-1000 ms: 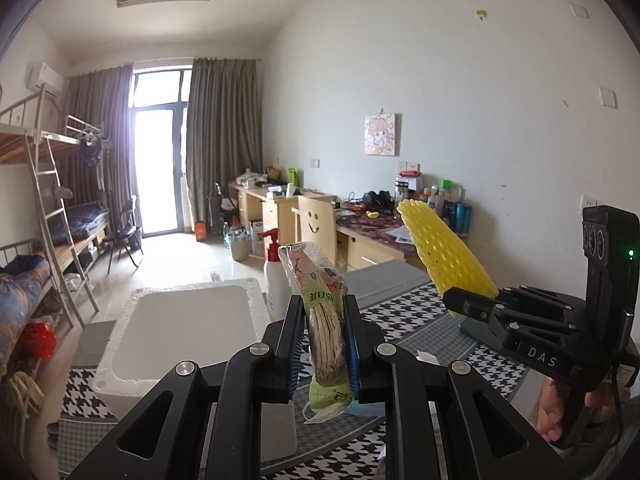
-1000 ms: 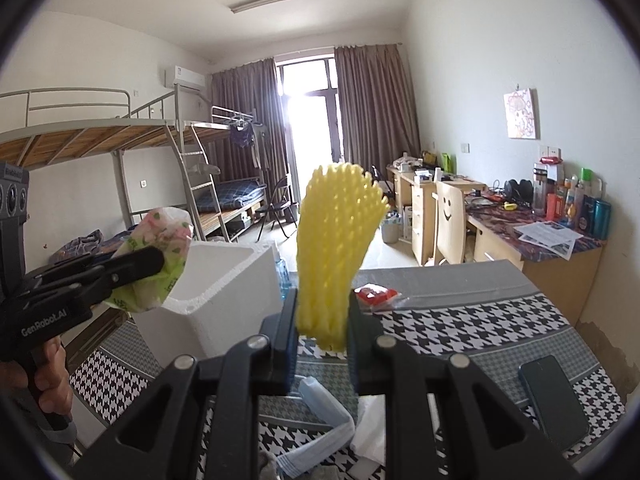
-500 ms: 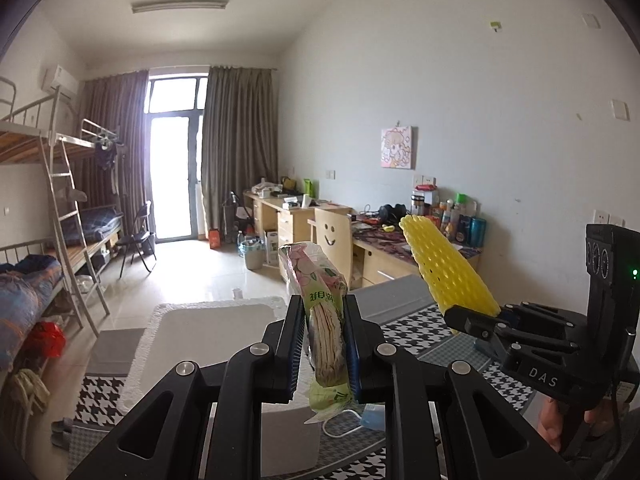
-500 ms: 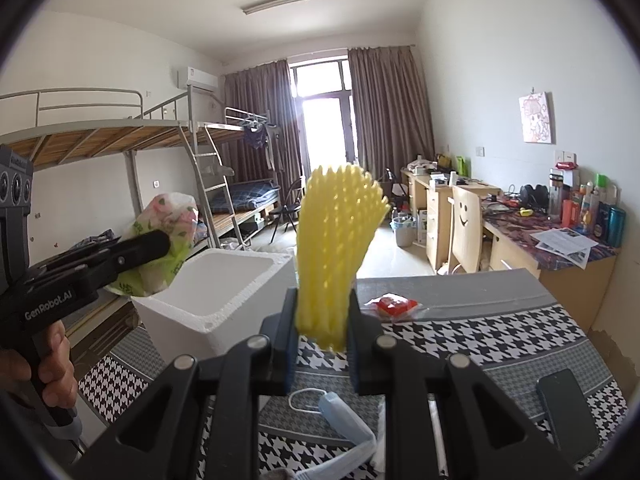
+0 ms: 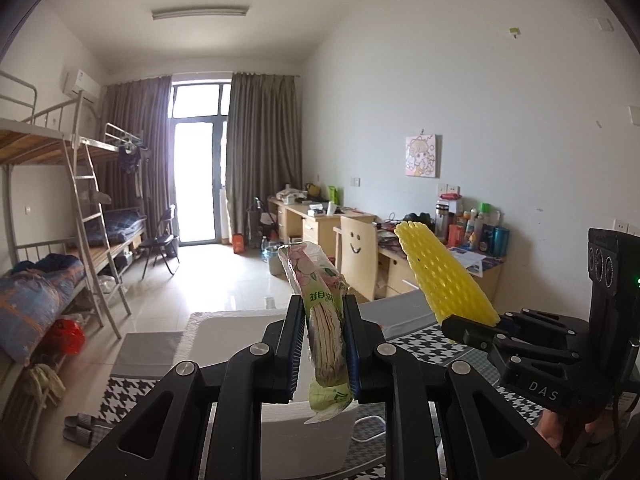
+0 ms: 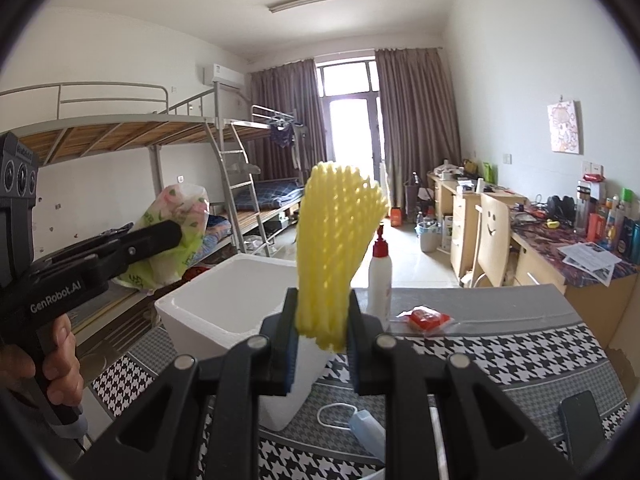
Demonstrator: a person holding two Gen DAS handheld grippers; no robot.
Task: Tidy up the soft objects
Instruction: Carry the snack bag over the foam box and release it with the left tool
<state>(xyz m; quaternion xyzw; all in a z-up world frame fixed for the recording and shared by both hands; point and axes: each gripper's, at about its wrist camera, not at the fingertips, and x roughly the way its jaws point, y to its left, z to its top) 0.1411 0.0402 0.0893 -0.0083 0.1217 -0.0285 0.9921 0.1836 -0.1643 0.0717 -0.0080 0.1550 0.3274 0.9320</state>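
My left gripper is clamped tight on a floral plastic packet, the two blue-padded fingers pressed flat against its sides. The packet stands nearly upright between them, its pink-flowered top leaning a little away from me and its green lower end hanging out below the pads. Seen from my right wrist, that packet is held above and beside the white foam box, not inside it.

My right gripper is closed on a yellow foam net sleeve, pinching its lower end so the mesh fans out wide above the fingers. The sleeve rises just in front of the foam box, clear of its rim. From the left wrist the same sleeve tilts toward the box.

The box sits on the houndstooth tablecloth. Beyond the box on that cloth stand a white pump bottle and a small red packet; nearer to me than the box lies a blue face mask, partly hidden behind my right fingers. A dark phone is cut off at the lens edge. My own fingers cover much of the box's near wall, and I cannot see its floor.
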